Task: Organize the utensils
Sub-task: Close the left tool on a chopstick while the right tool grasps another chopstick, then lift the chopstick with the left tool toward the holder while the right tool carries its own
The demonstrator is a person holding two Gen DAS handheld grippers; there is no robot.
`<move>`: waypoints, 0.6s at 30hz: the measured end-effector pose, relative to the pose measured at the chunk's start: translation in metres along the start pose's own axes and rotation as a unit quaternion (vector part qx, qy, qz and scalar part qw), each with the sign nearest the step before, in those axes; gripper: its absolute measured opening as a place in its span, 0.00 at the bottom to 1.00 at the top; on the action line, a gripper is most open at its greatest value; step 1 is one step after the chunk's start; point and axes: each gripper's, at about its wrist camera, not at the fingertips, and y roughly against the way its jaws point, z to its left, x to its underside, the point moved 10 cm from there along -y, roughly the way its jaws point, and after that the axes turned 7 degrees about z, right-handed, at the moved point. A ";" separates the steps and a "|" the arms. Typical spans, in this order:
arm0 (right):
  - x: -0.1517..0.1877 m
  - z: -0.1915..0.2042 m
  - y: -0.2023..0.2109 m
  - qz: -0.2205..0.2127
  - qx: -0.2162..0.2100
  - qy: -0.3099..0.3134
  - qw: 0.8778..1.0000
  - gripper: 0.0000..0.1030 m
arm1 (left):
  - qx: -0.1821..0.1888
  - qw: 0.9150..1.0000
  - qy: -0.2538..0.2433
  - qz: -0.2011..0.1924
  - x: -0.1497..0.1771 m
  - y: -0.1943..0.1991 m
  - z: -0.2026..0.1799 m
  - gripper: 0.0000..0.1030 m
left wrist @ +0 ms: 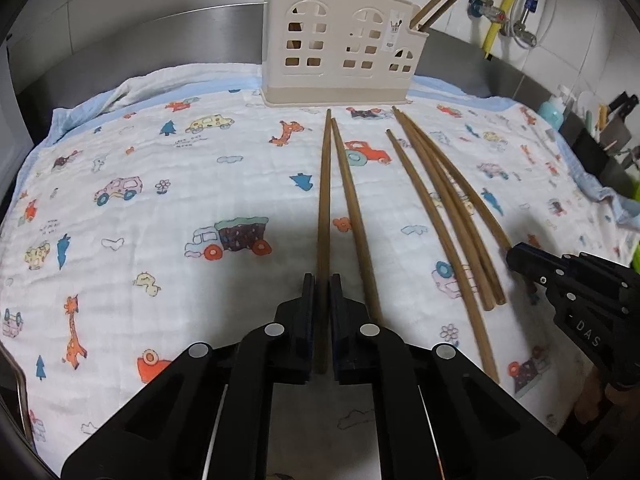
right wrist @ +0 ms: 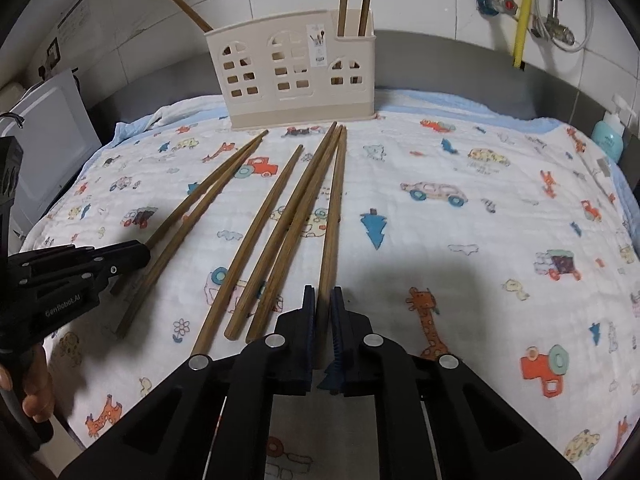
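Observation:
Several brown wooden chopsticks lie on a cartoon-print cloth (left wrist: 160, 168) in front of a cream house-shaped utensil holder (left wrist: 340, 52), which also shows in the right wrist view (right wrist: 296, 72) with chopsticks standing in it. My left gripper (left wrist: 322, 280) is shut on the leftmost chopstick (left wrist: 325, 184) at its thick end, low on the cloth. My right gripper (right wrist: 322, 292) is shut on the rightmost chopstick (right wrist: 335, 200) at its thick end. Each gripper shows in the other's view: the right (left wrist: 516, 258), the left (right wrist: 140, 256).
Steel backsplash and white tiles stand behind the holder. Pipes and a yellow hose (left wrist: 500, 8) hang at the right. A blue soap bottle (right wrist: 608, 136) and a knife rack (left wrist: 616, 128) stand at the right edge. A white board (right wrist: 48, 140) leans at the left.

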 end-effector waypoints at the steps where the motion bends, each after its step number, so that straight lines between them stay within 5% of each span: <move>1: -0.003 -0.001 0.006 -0.006 0.002 0.003 1.000 0.07 | -0.003 1.000 -0.002 -0.001 -0.001 0.002 0.000 0.06; 18: -0.112 0.006 0.125 -0.125 -0.013 0.068 0.990 0.06 | 0.019 0.994 -0.032 -0.105 -0.057 0.093 -0.003 0.05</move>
